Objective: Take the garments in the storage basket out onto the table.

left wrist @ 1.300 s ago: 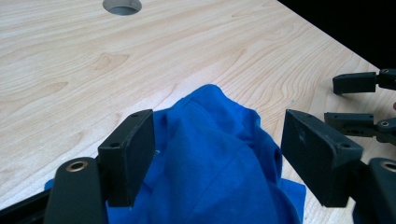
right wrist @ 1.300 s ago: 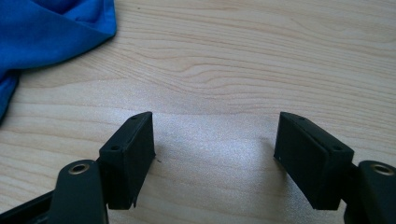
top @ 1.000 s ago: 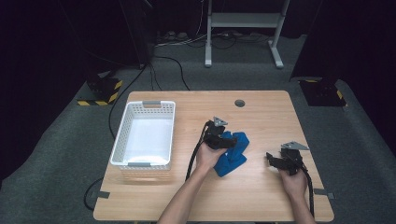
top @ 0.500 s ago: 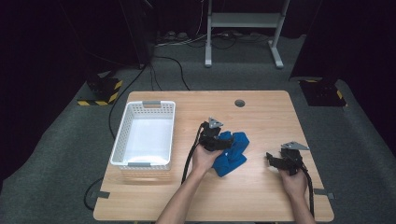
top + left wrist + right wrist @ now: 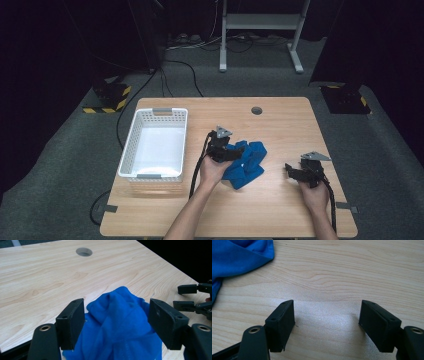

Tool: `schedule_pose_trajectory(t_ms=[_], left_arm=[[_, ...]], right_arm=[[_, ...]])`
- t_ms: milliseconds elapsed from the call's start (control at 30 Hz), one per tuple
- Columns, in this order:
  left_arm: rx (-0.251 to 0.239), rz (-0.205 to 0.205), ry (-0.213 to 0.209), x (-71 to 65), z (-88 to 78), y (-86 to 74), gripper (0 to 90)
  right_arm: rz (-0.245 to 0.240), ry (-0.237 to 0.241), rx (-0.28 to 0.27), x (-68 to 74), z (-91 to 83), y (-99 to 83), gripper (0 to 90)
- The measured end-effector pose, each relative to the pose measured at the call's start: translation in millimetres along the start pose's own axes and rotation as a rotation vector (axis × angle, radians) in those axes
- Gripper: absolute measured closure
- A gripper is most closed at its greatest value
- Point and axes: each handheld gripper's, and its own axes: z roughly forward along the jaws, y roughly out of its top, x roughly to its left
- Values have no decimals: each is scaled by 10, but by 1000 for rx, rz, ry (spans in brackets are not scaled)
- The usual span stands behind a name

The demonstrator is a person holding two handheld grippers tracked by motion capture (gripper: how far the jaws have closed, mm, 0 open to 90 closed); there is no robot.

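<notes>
A crumpled blue cloth (image 5: 249, 164) lies on the wooden table (image 5: 280, 125), right of centre. My left gripper (image 5: 234, 154) hovers at the cloth's left side, pointing right. In the left gripper view its jaws stand wide around a raised fold of the cloth (image 5: 120, 315), and a strip of bare wood shows beside the left pad, so the left gripper (image 5: 116, 322) is open. My right gripper (image 5: 291, 171) rests low over bare wood near the table's right edge, open and empty (image 5: 327, 322), with a corner of the cloth (image 5: 239, 255) ahead of it to the left. It also appears in the left gripper view (image 5: 178, 297).
A white slatted basket (image 5: 129, 150) with nothing inside stands at the table's left side. A round cable hole (image 5: 256, 110) sits near the far edge. Cables and a metal stand (image 5: 260, 22) are on the floor beyond. The table's right edge runs close to my right hand.
My left gripper has shifted a little to the left along the cloth's edge, and the cloth's near fold has changed shape slightly. The right gripper has stayed still.
</notes>
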Motion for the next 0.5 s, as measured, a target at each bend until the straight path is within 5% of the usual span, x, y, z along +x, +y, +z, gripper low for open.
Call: schedule_pose_trajectory(t_ms=[500], left_arm=[[-11,-8,28,98,-134,-79,327]], right_arm=[[0,0,0,1,0,0,285]])
